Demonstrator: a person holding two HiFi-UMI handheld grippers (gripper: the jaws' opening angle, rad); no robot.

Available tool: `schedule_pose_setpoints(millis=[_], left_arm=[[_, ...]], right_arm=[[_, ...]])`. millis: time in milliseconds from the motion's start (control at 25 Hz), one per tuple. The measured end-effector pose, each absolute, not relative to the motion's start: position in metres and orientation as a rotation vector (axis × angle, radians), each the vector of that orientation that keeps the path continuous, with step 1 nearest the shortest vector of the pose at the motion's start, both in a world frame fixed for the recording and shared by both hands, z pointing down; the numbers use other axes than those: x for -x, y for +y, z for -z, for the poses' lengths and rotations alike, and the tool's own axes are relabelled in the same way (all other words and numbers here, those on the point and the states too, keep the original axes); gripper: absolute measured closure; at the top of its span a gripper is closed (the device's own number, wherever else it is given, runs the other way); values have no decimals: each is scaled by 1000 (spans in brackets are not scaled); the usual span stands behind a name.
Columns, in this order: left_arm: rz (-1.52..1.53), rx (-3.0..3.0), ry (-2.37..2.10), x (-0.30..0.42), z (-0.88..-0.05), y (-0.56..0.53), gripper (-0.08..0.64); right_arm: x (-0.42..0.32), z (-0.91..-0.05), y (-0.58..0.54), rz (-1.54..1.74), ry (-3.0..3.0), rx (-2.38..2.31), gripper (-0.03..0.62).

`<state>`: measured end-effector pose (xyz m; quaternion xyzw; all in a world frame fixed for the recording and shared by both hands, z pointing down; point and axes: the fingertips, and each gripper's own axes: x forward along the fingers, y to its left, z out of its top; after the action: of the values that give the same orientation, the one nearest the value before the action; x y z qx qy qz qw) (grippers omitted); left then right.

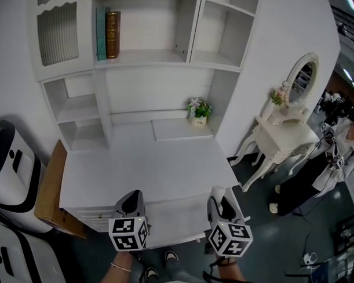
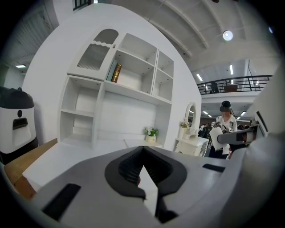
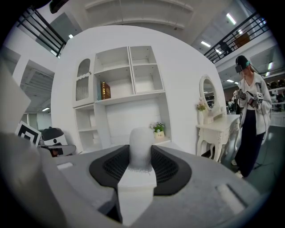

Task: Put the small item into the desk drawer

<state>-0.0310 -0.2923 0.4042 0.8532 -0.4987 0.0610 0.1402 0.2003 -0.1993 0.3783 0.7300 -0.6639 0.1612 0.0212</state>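
A white desk [image 1: 137,168] with a hutch fills the head view. Below its front edge a white drawer [image 1: 171,222] looks pulled out, between my two grippers. My right gripper [image 1: 224,201] hangs over the drawer's right end. It is shut on a small white item [image 3: 141,149] with a rounded top, which stands upright between the black pads [image 3: 167,168]. My left gripper [image 1: 131,203] is over the drawer's left end. Its jaws [image 2: 142,151] meet at the tips, with nothing between them.
A small potted plant [image 1: 198,111] stands at the desk's back right, and books [image 1: 109,35] on a shelf above. A white dressing table with a mirror [image 1: 286,128] and a person [image 1: 334,156] are at the right. A cardboard box [image 1: 51,194] and a white machine [image 1: 12,167] are at the left.
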Motion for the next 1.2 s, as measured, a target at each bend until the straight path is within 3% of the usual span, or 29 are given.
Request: schedule_pose_setpoints(millis=[1200], left_arm=[[-510,-2287,-1307,7,-546,-276,563]], right_arm=[[-202,-524,-185,-884,-1903,-2080,436]])
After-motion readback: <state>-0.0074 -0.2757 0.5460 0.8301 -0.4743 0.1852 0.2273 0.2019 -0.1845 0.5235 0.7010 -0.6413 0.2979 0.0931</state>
